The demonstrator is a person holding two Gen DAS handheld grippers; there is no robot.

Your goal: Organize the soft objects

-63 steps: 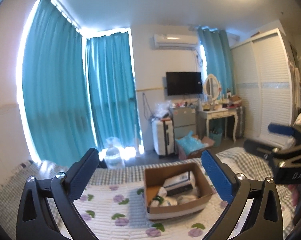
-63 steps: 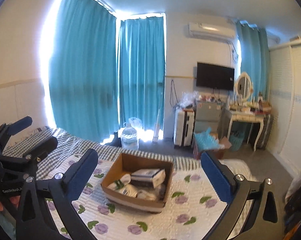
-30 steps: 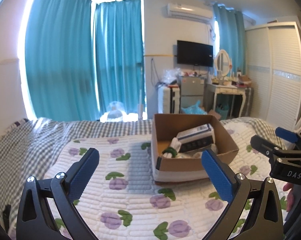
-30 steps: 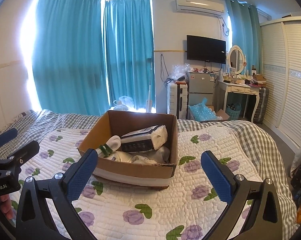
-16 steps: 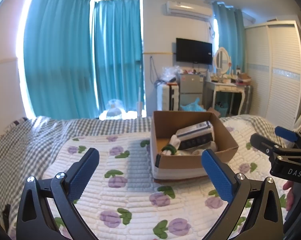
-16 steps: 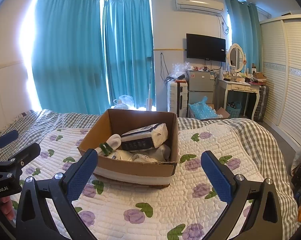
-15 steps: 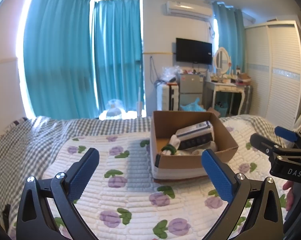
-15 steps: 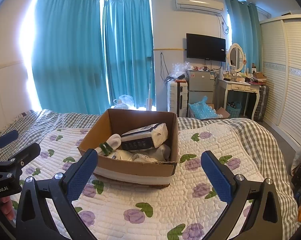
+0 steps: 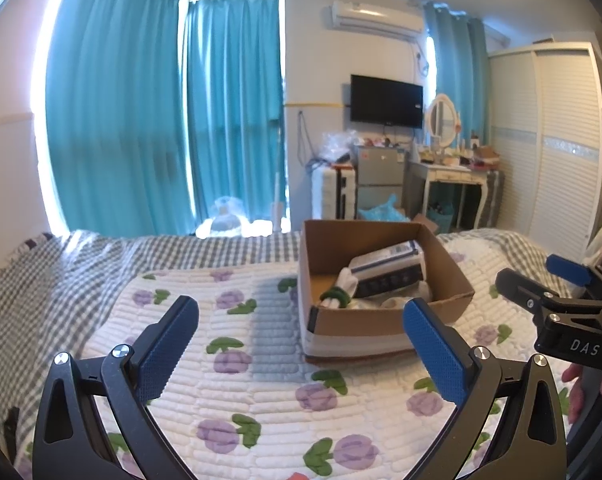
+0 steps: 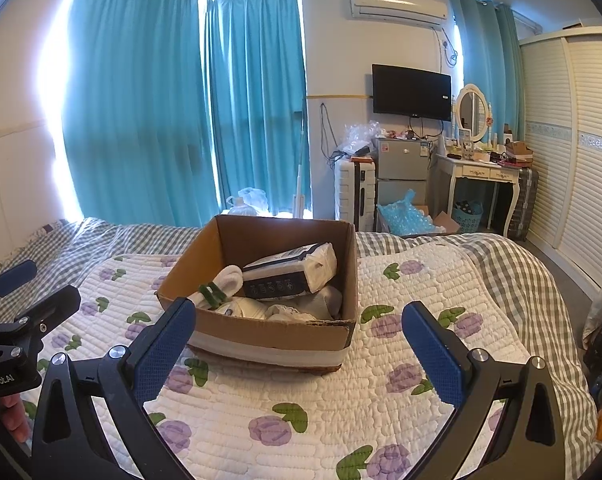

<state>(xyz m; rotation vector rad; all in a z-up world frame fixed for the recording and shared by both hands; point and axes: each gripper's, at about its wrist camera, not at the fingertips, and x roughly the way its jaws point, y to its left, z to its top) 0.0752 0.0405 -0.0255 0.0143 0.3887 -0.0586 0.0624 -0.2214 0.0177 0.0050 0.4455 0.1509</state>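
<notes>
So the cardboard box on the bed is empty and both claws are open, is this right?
Not quite: the cardboard box is not empty. The right wrist view shows a tissue pack and rolled socks inside. Both the left claw and right claw are open.

Each hand-held gripper [image 9: 301,344] [image 10: 299,344] has black arms, silver screws, blue textured pads [image 9: 435,350].
</notes>
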